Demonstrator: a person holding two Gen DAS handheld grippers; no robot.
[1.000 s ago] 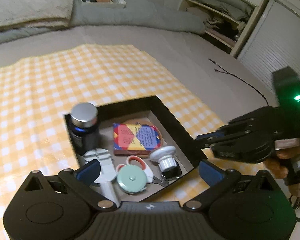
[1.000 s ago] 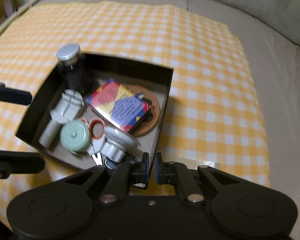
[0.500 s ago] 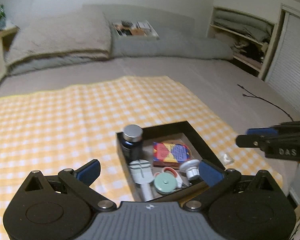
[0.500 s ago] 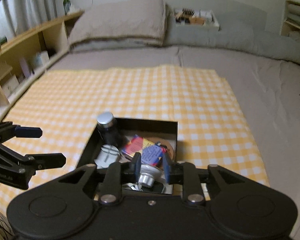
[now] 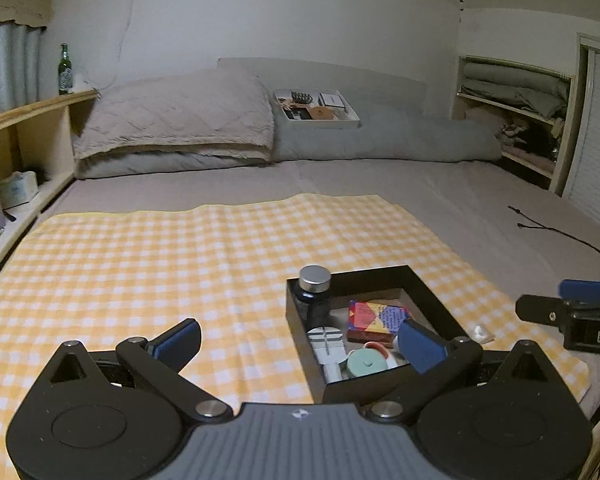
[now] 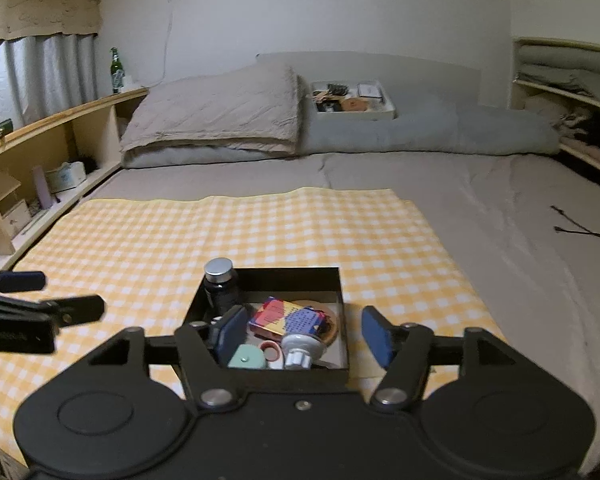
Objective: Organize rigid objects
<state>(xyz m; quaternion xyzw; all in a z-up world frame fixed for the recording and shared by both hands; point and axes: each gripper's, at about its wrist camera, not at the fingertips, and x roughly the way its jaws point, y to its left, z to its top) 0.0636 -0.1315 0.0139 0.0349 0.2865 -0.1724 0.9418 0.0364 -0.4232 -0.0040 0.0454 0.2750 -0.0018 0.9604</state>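
A black tray (image 5: 432,296) (image 6: 284,274) lies on the yellow checked cloth (image 5: 160,264). It holds a dark bottle with a silver cap (image 5: 314,292) (image 6: 220,284), a colourful box (image 5: 374,316) (image 6: 288,316), a mint round case (image 5: 366,362), a white-grey tool (image 5: 326,340) and a white knob (image 6: 302,346). My left gripper (image 5: 298,340) hovers open above the cloth, short of the tray's near left corner. My right gripper (image 6: 303,334) hangs before the tray's near side with its jaws opening and nothing between them. Each gripper also shows from the side in the other view.
A small white scrap (image 5: 480,334) lies on the cloth right of the tray. Pillows (image 5: 176,120) and a white tray of items (image 5: 316,106) sit at the head of the bed. A wooden shelf (image 6: 60,128) runs along the left. A black cable (image 5: 560,236) lies on the sheet at right.
Both grippers have drawn back and up from the tray, and both views have tilted up to the room. The right jaws, shut at the tray's near rim, have opened.
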